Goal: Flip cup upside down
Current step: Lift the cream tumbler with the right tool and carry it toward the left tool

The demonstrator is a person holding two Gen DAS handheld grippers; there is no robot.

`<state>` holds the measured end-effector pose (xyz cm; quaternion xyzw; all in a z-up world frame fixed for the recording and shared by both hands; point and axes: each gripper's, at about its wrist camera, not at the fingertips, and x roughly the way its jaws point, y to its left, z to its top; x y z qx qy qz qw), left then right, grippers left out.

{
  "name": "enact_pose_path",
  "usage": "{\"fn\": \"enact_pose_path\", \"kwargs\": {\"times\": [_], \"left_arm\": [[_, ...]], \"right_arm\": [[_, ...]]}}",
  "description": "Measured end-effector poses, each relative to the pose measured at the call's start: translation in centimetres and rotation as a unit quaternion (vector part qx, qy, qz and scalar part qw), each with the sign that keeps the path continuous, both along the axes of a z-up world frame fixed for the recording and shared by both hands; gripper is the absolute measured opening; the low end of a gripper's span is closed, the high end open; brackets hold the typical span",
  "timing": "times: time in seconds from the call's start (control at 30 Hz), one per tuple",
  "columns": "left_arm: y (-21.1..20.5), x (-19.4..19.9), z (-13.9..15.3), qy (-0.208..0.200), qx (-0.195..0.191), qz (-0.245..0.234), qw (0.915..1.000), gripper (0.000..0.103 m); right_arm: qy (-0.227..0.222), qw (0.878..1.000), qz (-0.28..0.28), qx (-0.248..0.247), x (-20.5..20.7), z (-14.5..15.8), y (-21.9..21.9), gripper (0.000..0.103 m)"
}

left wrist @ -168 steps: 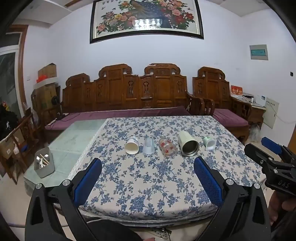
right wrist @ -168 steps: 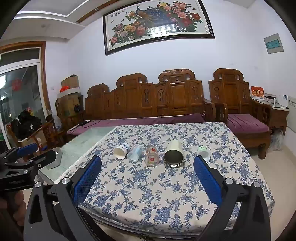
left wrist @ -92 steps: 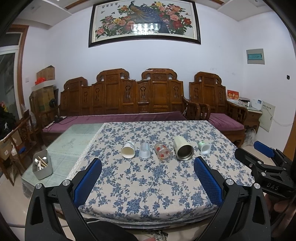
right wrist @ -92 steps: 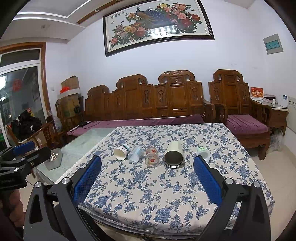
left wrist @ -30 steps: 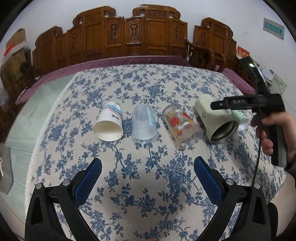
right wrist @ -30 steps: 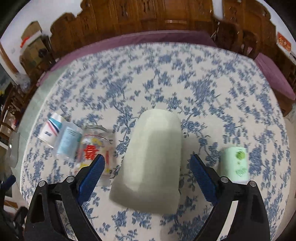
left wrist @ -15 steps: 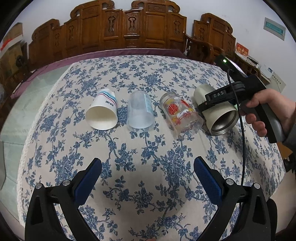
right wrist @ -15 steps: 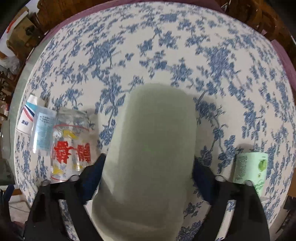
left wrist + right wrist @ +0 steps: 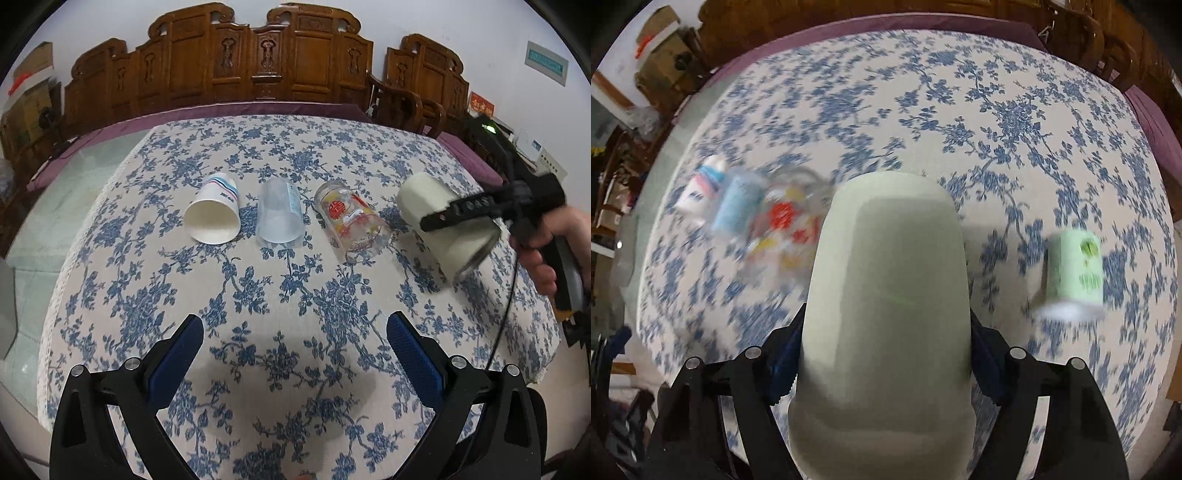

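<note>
A large cream cup (image 9: 443, 221) with a metal rim is held by my right gripper (image 9: 460, 214), tilted with its mouth down and to the right, lifted off the cloth. In the right wrist view the same cup (image 9: 886, 314) fills the middle, clamped between both blue pads of my right gripper (image 9: 884, 354). My left gripper (image 9: 295, 350) is open and empty, low over the near part of the table. A paper cup (image 9: 214, 218), a clear plastic cup (image 9: 279, 216) and a printed glass (image 9: 351, 221) lie on their sides in a row.
A small green cup (image 9: 1075, 267) lies on its side to the right of the held cup. The table with the blue-flowered cloth (image 9: 295, 288) drops off at the front and right. A wooden bench (image 9: 258, 62) stands behind it.
My right gripper has closed on the cream cup and lifted and tilted it off the cloth. My left gripper has held its place, open.
</note>
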<state>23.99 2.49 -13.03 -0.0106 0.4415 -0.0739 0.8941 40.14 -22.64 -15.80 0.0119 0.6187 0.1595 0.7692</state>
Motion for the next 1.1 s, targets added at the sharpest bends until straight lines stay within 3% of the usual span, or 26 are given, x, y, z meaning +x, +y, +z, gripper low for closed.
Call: {"fn": "enact_pose_path", "kwargs": {"times": [0.37,0.8,0.97,1.1], "left_arm": [[1.4,-3.4,1.6,-0.018,-0.004,0.016,0.9997,0.096],[2.4,-4.7,2.8,-0.022,0.004,0.026,0.9994,0.096],[1.8,-5.0,3.3,-0.026,0.009,0.022,0.9994,0.096],[0.8,-4.9,3.6,-0.028,0.015,0.015,0.9994,0.096]], "right_arm": [[-0.007,0.999,0.037,0.035,-8.8,-0.5,4.4,0.079],[-0.003,0.998,0.050,0.030,-11.0,-3.6,7.5,0.080],[-0.023,0.998,0.047,0.032,-11.8,-3.2,7.2,0.080],[-0.067,0.996,0.042,0.045,-12.9,-0.8,6.1,0.080]]}}
